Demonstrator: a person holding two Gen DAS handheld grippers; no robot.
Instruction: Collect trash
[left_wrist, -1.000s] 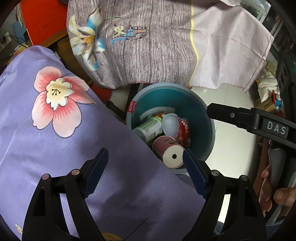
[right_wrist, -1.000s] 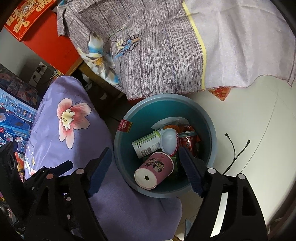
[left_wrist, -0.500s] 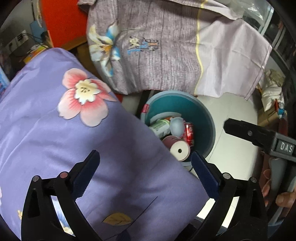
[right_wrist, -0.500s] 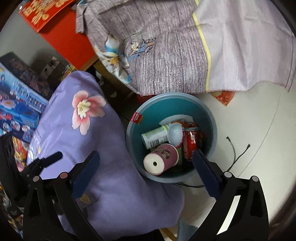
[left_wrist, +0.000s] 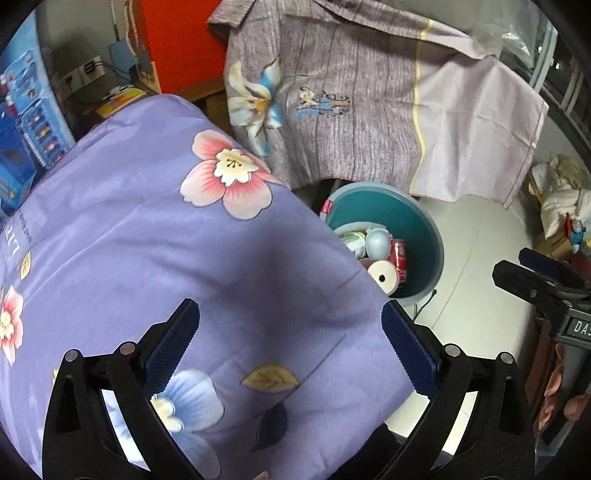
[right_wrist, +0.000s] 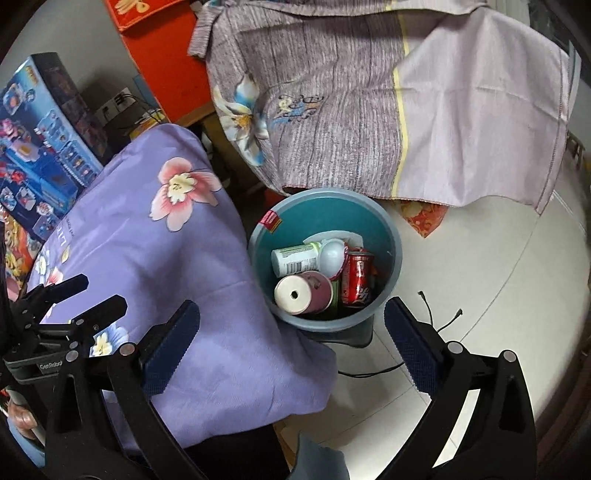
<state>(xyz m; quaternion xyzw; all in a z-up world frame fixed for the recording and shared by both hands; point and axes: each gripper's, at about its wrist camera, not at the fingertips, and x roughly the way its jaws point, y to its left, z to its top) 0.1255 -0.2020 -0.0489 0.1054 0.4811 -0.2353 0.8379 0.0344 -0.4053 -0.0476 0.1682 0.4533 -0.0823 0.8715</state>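
Observation:
A teal bin (right_wrist: 388, 236) stands on the pale floor and holds a pink paper cup (right_wrist: 304, 293), a red soda can (right_wrist: 357, 282), a white-green bottle (right_wrist: 295, 259) and a pale round lid (right_wrist: 332, 255). In the left wrist view the bin (left_wrist: 428, 240) is half hidden behind the purple cloth. My left gripper (left_wrist: 291, 343) hangs open above that cloth, nothing between its fingers. My right gripper (right_wrist: 291, 339) is open too, above the bin's near rim and empty. The left gripper (right_wrist: 70, 302) also shows at the left edge of the right wrist view.
A purple flowered cloth (left_wrist: 155, 236) covers a surface left of the bin. A grey-lilac flowered cloth (right_wrist: 369, 96) drapes over furniture behind it. Blue toy boxes (right_wrist: 40, 136) and a red cabinet (right_wrist: 166, 70) stand at the back left. A thin black cable (right_wrist: 439, 321) lies on the floor.
Both grippers have opened wider and pulled back and up from the bin, which now looks smaller and farther off. The pink cup lies in the bin throughout.

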